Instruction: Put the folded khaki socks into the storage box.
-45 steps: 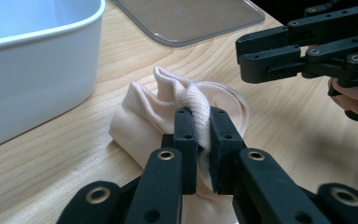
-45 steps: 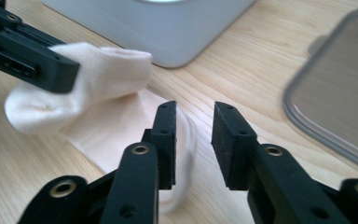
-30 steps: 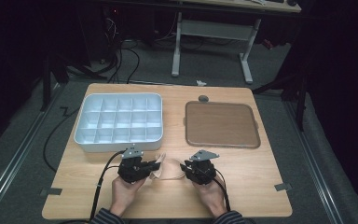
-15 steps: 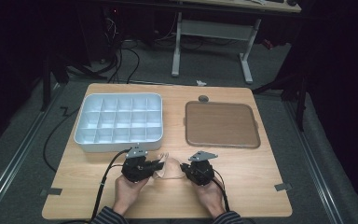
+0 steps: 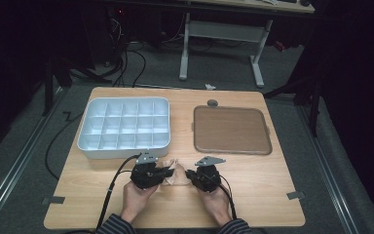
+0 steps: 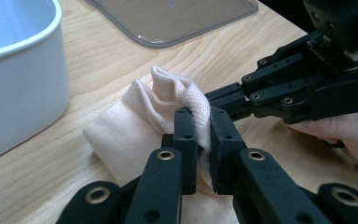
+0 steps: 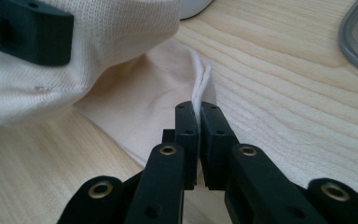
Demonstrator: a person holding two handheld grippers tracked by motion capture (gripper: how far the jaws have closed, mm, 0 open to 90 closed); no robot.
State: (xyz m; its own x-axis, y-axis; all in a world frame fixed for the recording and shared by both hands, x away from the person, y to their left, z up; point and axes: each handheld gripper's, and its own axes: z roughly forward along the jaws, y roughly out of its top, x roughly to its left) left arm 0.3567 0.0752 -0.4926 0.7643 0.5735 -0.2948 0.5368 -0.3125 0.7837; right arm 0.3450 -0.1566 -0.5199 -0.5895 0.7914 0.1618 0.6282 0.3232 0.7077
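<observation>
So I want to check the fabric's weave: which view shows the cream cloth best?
The left gripper view: the cream cloth is close, its knit and folds plain. The right gripper view shows an edge pinched between the jaws. The high view shows a small pale patch.

A light wooden table [image 5: 253, 195] stands on grey carpet floor [image 5: 29, 161] in a dim room. Beyond the table's far edge is a white-legged desk frame [image 5: 221, 46], with dark cables [image 5: 126, 61] trailing on the floor to the left of that frame. Past it, the room falls into darkness.
</observation>
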